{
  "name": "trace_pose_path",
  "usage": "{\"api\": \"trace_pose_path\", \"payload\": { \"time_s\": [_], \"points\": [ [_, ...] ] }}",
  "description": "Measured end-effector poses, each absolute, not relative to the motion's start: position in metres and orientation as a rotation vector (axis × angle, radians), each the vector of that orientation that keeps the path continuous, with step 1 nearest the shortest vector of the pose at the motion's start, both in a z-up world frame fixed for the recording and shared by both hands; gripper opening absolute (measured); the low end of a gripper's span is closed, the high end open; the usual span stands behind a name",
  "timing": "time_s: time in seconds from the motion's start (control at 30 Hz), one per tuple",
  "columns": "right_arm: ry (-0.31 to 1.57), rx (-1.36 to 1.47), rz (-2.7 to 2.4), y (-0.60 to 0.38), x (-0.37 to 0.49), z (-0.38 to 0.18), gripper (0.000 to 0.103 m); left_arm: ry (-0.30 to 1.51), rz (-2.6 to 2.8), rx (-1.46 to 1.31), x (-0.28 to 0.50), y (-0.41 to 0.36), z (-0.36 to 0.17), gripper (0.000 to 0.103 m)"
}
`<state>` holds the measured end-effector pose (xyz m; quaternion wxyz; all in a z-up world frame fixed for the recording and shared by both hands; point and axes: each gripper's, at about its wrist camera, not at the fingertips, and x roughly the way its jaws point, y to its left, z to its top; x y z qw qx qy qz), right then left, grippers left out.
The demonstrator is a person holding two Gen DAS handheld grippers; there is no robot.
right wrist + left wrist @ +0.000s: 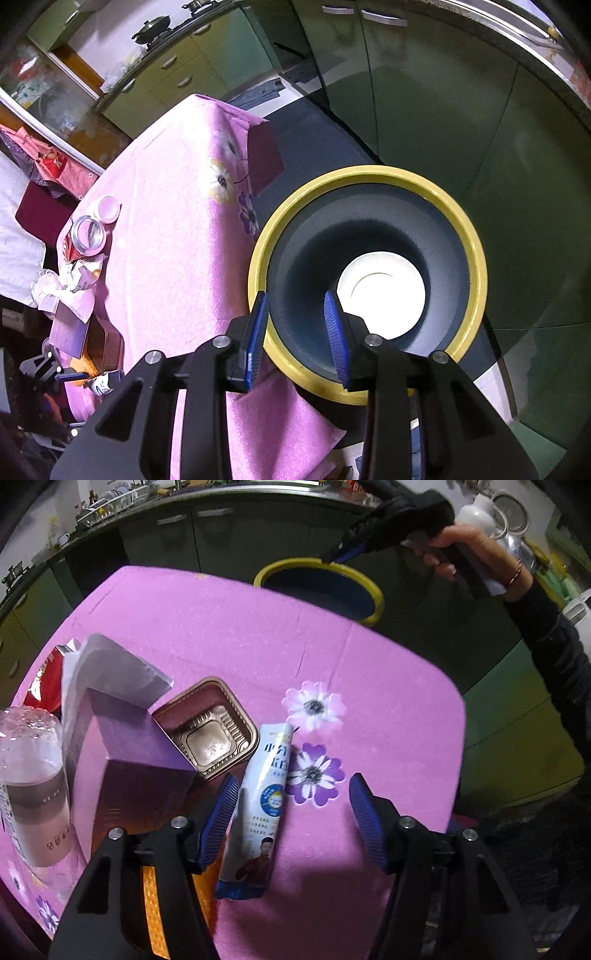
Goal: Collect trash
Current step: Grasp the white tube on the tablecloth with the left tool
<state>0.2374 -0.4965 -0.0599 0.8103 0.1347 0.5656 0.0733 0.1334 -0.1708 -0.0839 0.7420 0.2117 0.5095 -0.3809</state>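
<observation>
A white and blue drink pouch lies flat on the pink tablecloth. My left gripper hangs over it, open; the pouch sits between the fingers beside the left pad, and the right pad stands well clear of it. My right gripper is open by a narrow gap with nothing in it, held above the yellow-rimmed bin. A white disc lies at the bin's bottom. In the left wrist view a hand holds the right gripper over the bin.
Left of the pouch stand a brown plastic tray, a purple box, a clear bottle, white paper and a red packet. Green cabinets ring the floor behind the bin.
</observation>
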Motion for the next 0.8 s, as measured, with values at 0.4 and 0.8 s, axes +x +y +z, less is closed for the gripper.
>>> {"api": "trace_pose_path", "payload": {
  "time_s": [0.4,0.8],
  "points": [
    [1.211,0.299,0.170,-0.499,0.235,-0.067,0.032,1.216,-0.798,0.494,0.152,-0.173,-0.109,0.038],
    [1.191,0.300,0.192,-0.497,0.232,-0.063,0.032,1.194,-0.838,0.444,0.146,-0.186,-0.087,0.029]
  ]
}}
